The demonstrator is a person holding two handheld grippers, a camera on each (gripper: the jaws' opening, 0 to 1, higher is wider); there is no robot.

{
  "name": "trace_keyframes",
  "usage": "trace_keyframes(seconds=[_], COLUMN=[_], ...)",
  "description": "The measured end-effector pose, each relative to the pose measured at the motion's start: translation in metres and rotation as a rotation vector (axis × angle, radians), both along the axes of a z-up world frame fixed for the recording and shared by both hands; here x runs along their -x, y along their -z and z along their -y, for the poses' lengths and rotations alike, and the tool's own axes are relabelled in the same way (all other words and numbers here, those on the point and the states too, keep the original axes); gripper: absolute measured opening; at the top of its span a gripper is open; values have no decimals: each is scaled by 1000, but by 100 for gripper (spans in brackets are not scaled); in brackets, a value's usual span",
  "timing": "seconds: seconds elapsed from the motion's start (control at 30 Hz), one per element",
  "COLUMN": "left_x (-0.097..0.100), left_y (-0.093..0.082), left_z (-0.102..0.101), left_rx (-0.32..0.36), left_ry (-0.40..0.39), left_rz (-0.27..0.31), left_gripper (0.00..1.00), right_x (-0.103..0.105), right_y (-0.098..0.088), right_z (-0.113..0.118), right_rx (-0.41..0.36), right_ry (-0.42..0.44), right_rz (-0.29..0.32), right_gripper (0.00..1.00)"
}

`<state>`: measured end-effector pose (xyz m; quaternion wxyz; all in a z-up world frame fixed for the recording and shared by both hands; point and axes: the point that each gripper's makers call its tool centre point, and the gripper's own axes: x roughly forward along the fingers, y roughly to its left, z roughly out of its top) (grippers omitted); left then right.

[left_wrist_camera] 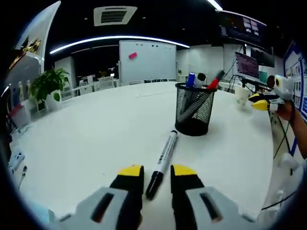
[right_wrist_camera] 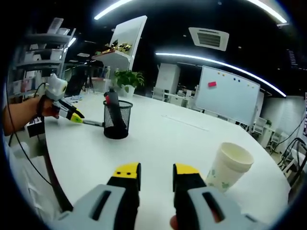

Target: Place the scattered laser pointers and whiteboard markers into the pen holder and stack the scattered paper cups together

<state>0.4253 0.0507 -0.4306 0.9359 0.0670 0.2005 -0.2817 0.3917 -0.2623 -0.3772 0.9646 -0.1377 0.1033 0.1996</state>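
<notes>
The left gripper [left_wrist_camera: 157, 178] is open, with the black marker [left_wrist_camera: 162, 164] lying between its tips. The marker's long side points away toward the pen holder [left_wrist_camera: 194, 109], mid-desk. The right gripper [right_wrist_camera: 157, 176] is open and holds nothing; a paper cup [right_wrist_camera: 229, 167] stands just beside it.

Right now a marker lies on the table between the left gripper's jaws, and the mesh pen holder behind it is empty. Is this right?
Not quite: the pen holder is not empty. The left gripper view shows markers standing in it. The marker does lie between the left gripper jaws.
</notes>
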Motion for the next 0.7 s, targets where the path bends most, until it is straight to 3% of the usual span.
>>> trace_keyframes(seconds=[0.2, 0.47, 0.7], left_x=[-2, -3, -3], left_y=[7, 7, 7], left_z=[-4, -6, -6], left_rx=[-3, -9, -8], left_ry=[2, 2, 16], left_rz=[-11, -4, -2], left_gripper=[21, 11, 11], right_x=[0, -1, 0], right_y=[2, 3, 4], right_z=[-2, -2, -2], right_rx=[-1, -3, -4], right_ry=[-5, -3, -3], right_rz=[-3, -4, -8], right_gripper=[27, 27, 27])
